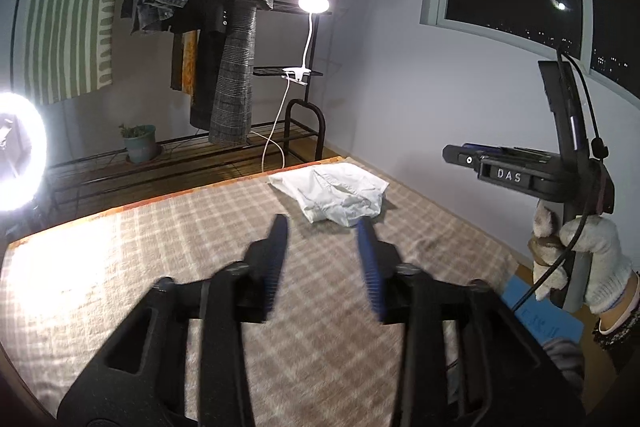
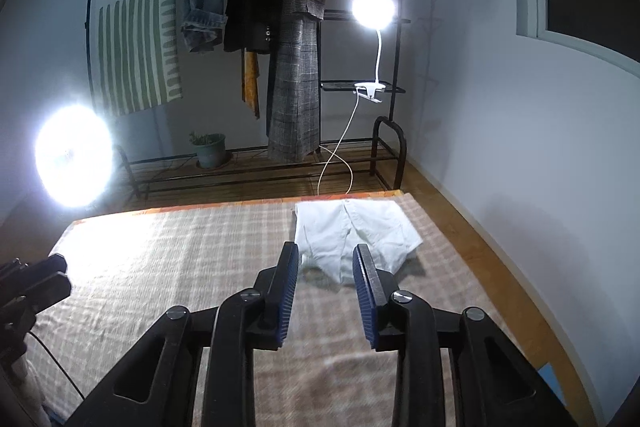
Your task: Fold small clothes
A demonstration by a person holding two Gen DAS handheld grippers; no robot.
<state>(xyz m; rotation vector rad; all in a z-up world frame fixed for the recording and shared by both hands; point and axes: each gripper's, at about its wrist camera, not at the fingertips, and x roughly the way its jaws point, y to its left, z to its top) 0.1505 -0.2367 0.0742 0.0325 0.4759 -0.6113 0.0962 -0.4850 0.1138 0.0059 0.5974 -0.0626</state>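
Note:
A small white garment (image 1: 334, 193) lies folded at the far right corner of the checked cloth (image 1: 180, 259); it also shows in the right wrist view (image 2: 352, 231). My left gripper (image 1: 323, 223) is open and empty, raised above the cloth, just short of the garment. My right gripper (image 2: 326, 251) is open and empty, held above the cloth with the garment's near edge between its fingers in view. The right gripper's body (image 1: 520, 171) shows at the right of the left wrist view, held by a gloved hand (image 1: 580, 259).
A clothes rack (image 2: 280, 27) with hanging coats stands beyond the cloth's far edge. A clip lamp (image 2: 372, 11) and a ring light (image 2: 72, 155) shine brightly. A plant pot (image 2: 210, 149) sits on the rack's base. A wall and window are on the right.

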